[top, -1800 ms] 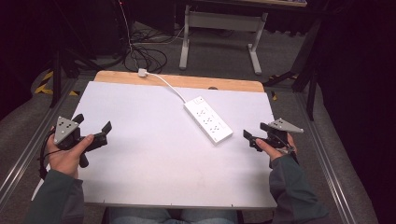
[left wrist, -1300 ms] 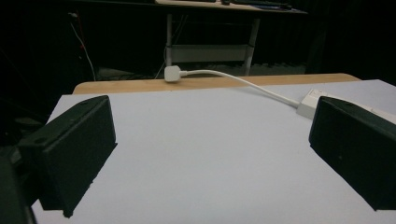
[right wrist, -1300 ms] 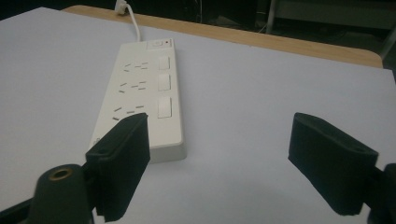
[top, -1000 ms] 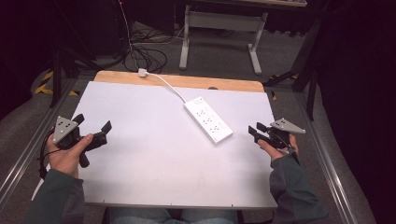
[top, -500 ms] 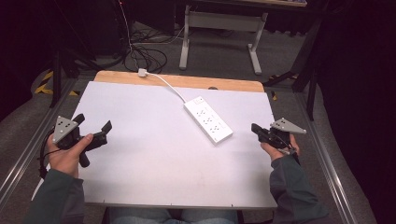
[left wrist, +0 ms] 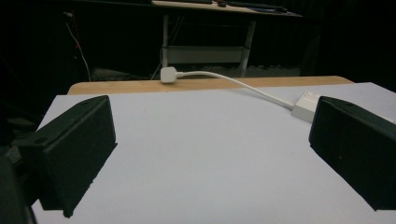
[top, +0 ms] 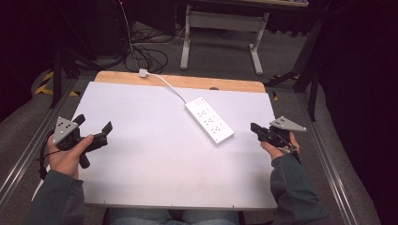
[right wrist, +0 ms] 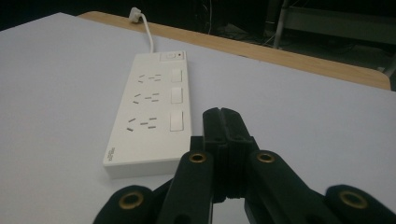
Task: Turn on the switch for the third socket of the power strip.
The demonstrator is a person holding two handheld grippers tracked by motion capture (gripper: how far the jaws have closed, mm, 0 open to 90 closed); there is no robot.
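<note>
White table (top: 141, 173): 1 power strip (top: 209, 120), 2 claws, 3 sockets.

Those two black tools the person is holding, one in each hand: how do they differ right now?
The left tool has its jaws spread wide apart, with bare table between them; the right tool has its jaws pressed together, having just closed on nothing. The left tool sits far from the power strip, while the right tool points at the strip's near end from close by. Both are black, carry a grey three-cornered plate, and hold nothing.
</note>
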